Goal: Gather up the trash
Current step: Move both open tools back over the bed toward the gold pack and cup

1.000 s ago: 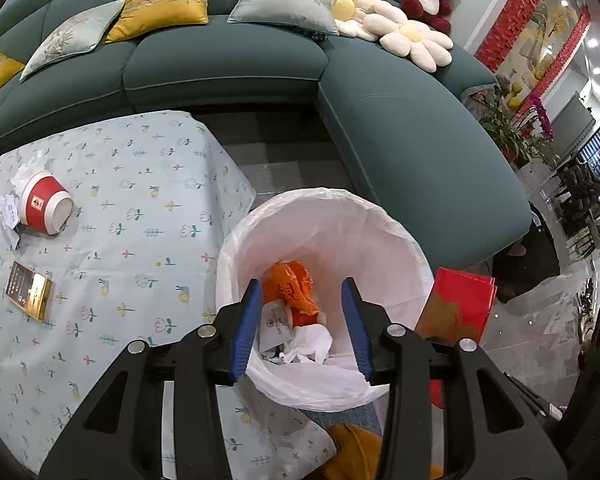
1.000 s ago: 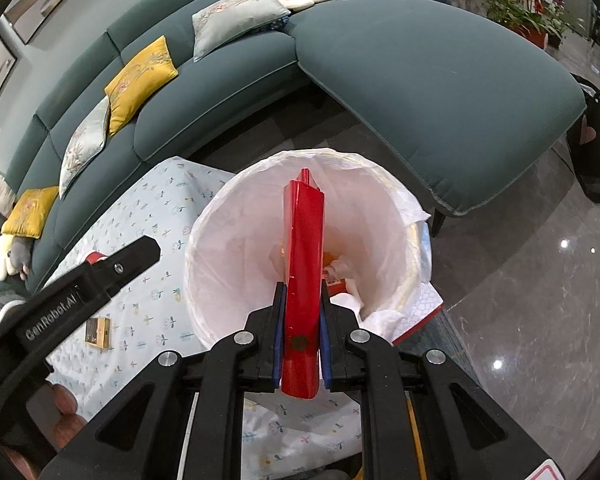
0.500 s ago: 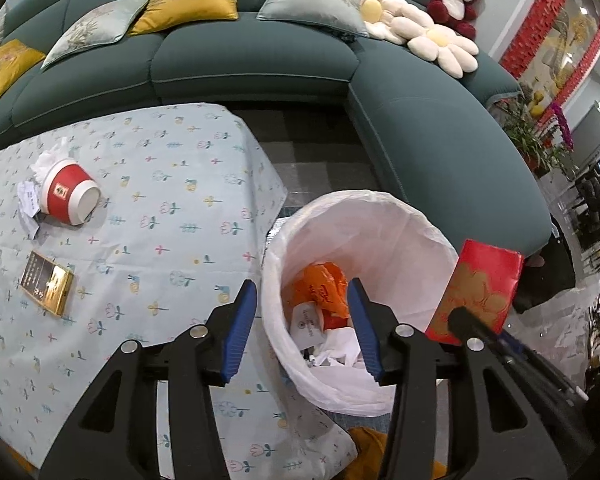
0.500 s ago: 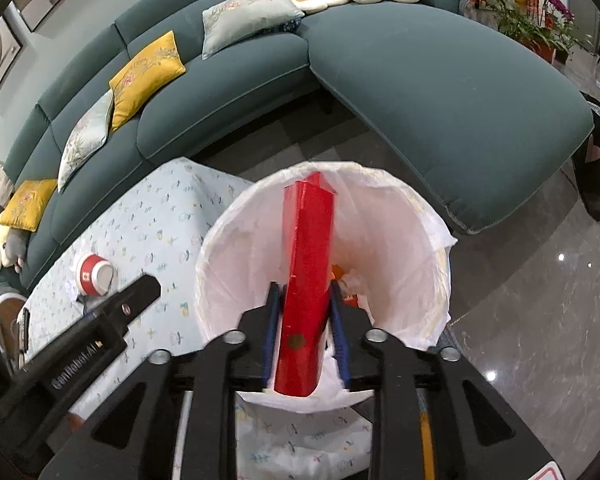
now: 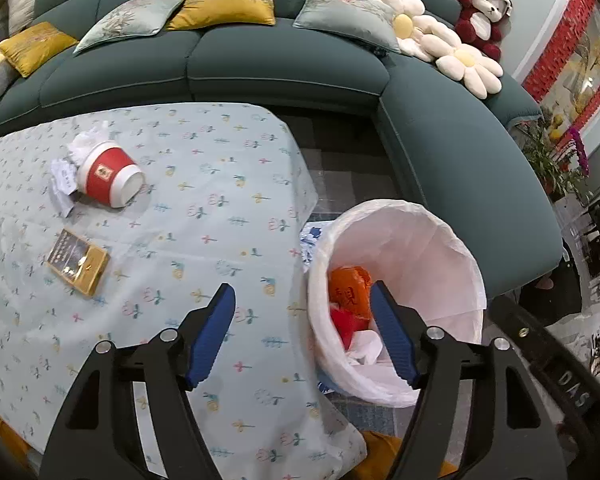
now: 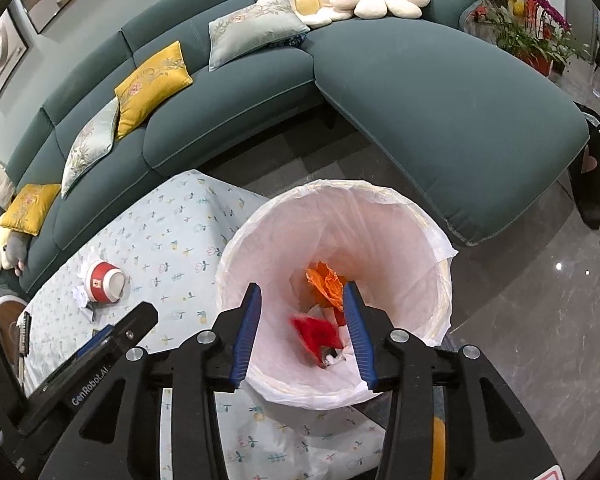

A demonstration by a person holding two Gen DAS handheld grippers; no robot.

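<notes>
The right hand-held gripper (image 6: 302,330) hangs over the mouth of the white-lined trash bin (image 6: 440,280), its blue jaws opening with nothing pressed between them; a blurred red packet (image 6: 316,334) sits below them inside the bin, beside crumpled orange wrapping (image 6: 326,282) and white tissue. The left hand-held gripper (image 5: 300,332) is empty too, its jaws opening wide above the edge of the desk (image 5: 204,216), which is covered by a pale floral cloth, with the bin just to its right. Still on the desk lie a red paper cup (image 5: 108,178) on its side, touching crumpled tissue (image 5: 62,176), and nearer, a small gold box (image 5: 78,262). A teal sofa (image 5: 260,68) curves behind.
</notes>
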